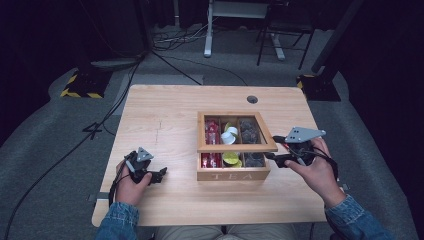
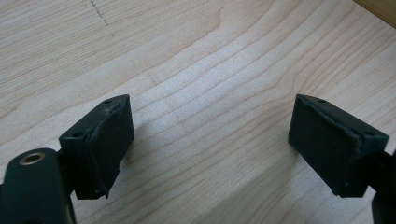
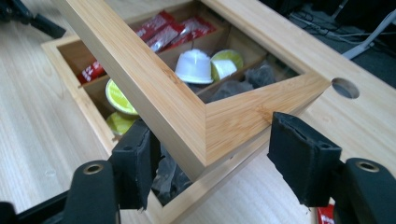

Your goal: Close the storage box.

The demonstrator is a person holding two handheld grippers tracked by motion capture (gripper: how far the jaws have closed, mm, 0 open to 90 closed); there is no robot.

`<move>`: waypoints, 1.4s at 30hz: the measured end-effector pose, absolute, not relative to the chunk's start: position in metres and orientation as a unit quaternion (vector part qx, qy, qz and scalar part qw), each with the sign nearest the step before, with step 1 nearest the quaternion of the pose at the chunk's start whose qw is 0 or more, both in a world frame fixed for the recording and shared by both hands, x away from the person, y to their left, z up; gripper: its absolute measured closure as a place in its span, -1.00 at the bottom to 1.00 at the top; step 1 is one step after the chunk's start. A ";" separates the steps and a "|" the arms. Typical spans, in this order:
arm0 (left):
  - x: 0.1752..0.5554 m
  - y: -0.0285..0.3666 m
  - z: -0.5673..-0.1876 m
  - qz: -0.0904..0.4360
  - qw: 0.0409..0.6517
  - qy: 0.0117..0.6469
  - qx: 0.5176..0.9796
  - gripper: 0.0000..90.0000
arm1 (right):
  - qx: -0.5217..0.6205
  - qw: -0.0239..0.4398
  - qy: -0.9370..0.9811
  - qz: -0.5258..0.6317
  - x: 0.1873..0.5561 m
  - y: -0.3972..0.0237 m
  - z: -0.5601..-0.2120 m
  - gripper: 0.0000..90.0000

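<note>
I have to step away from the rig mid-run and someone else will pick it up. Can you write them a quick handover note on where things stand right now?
Left gripper: open, nothing between its jaws, low over the bare table left of the box.
Right gripper: open, jaws either side of the lid corner, pads not pressing it.
Tea box: mid-table, lid part-raised and tilted over the compartments; red sachets, yellow and white pods and dark bags inside.
Done: lid off its seat.
Left: probably finish moving the lid; which way, I cannot tell.
</note>
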State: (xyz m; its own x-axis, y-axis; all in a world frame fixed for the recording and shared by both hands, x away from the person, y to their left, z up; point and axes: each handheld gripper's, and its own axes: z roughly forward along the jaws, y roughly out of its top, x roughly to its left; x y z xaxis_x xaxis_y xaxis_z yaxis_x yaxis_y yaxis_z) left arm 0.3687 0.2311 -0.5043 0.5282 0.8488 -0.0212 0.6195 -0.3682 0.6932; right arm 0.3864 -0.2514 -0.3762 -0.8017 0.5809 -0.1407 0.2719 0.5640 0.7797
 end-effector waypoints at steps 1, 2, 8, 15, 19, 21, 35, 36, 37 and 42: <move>0.369 0.231 -0.504 0.173 0.331 0.454 0.809 -0.68 | 0.247 0.194 0.864 0.393 0.386 -0.251 -0.378 -0.24; 0.369 0.231 -0.504 0.173 0.331 0.454 0.809 -0.68 | 0.247 0.194 0.866 0.388 0.385 -0.251 -0.379 -0.24; 0.369 0.231 -0.504 0.173 0.331 0.454 0.809 -0.68 | 0.244 0.187 0.877 0.370 0.380 -0.250 -0.390 -0.28; 0.369 0.231 -0.504 0.173 0.332 0.454 0.809 -0.68 | 0.253 0.166 0.882 0.360 0.378 -0.251 -0.403 -0.29; 0.369 0.231 -0.504 0.172 0.331 0.454 0.809 -0.68 | 0.255 0.157 0.888 0.350 0.378 -0.250 -0.409 -0.29; 0.369 0.231 -0.504 0.173 0.331 0.454 0.809 -0.68 | 0.255 0.153 0.890 0.345 0.378 -0.250 -0.411 -0.29; 0.369 0.231 -0.504 0.173 0.332 0.454 0.809 -0.68 | 0.258 0.121 0.904 0.318 0.381 -0.249 -0.423 -0.23; 0.369 0.231 -0.504 0.172 0.333 0.455 0.808 -0.68 | 0.261 0.115 0.904 0.318 0.381 -0.249 -0.425 -0.26; 0.369 0.231 -0.504 0.171 0.332 0.454 0.808 -0.68 | 0.266 0.112 0.900 0.326 0.381 -0.250 -0.425 -0.26; 0.369 0.231 -0.504 0.171 0.333 0.455 0.808 -0.68 | 0.273 0.111 0.890 0.348 0.380 -0.254 -0.421 -0.30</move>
